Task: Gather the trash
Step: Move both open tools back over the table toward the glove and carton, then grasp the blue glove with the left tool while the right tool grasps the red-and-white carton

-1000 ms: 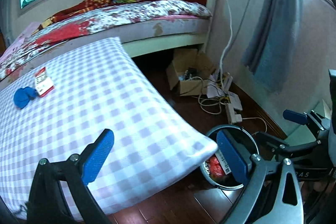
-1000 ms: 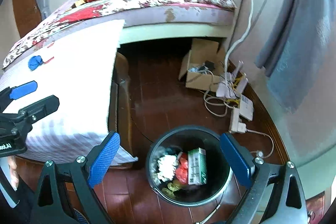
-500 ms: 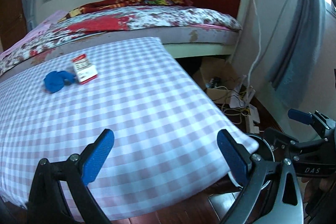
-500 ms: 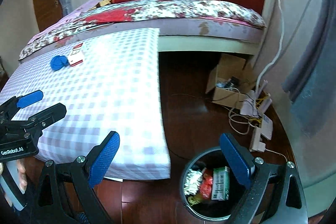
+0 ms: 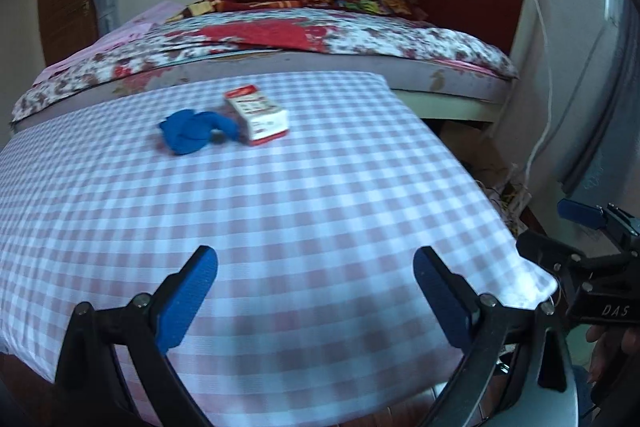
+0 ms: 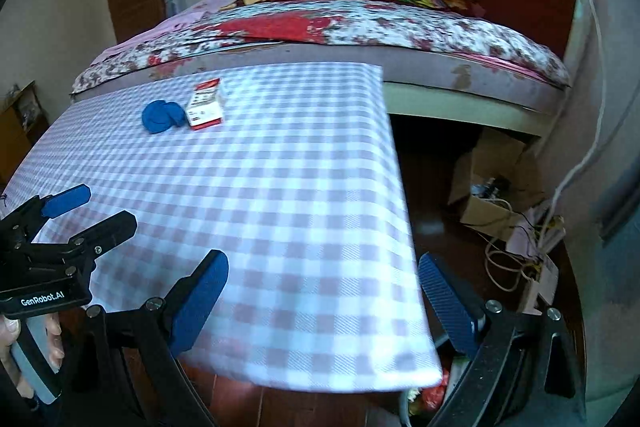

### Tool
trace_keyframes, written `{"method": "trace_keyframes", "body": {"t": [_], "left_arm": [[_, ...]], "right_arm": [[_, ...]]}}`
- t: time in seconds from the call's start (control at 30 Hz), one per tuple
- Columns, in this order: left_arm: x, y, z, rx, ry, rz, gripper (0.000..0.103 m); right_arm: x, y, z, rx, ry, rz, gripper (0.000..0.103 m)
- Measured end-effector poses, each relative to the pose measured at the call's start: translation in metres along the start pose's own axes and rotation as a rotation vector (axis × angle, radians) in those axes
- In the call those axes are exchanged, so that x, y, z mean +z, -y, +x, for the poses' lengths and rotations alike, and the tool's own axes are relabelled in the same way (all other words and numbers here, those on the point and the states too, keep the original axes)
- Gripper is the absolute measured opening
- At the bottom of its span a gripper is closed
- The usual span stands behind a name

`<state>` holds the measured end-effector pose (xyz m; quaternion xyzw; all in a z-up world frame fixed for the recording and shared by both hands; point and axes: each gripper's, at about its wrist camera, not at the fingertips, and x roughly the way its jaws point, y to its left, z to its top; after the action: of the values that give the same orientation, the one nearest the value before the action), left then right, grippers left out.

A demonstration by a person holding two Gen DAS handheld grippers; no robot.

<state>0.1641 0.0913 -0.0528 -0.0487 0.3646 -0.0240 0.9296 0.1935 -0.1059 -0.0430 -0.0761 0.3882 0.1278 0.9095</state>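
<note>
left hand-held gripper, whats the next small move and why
Probably ease the left hand-held gripper forward over the checked cloth toward the crumpled blue glove and the small red and white box beside it. Its jaws are open and empty, those two pieces are the only loose trash on the cloth, and they lie far ahead, well short of a grasp.

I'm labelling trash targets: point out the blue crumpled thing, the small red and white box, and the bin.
blue crumpled thing (image 5: 194, 131), left wrist view, its middle.
small red and white box (image 5: 258, 115), left wrist view, top face.
bin (image 6: 424, 401), right wrist view, contents visible below the tablecloth.
</note>
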Motion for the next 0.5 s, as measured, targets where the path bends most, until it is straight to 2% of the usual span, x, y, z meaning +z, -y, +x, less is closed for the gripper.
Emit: {"method": "trace_keyframes", "body": {"t": [0.5], "left_arm": [[-0.001, -0.083, 0.019, 0.111, -0.034, -0.073, 0.099]], "right_arm": [[0.040, -0.079, 0.062, 0.105, -0.064, -0.141, 0.102]]}}
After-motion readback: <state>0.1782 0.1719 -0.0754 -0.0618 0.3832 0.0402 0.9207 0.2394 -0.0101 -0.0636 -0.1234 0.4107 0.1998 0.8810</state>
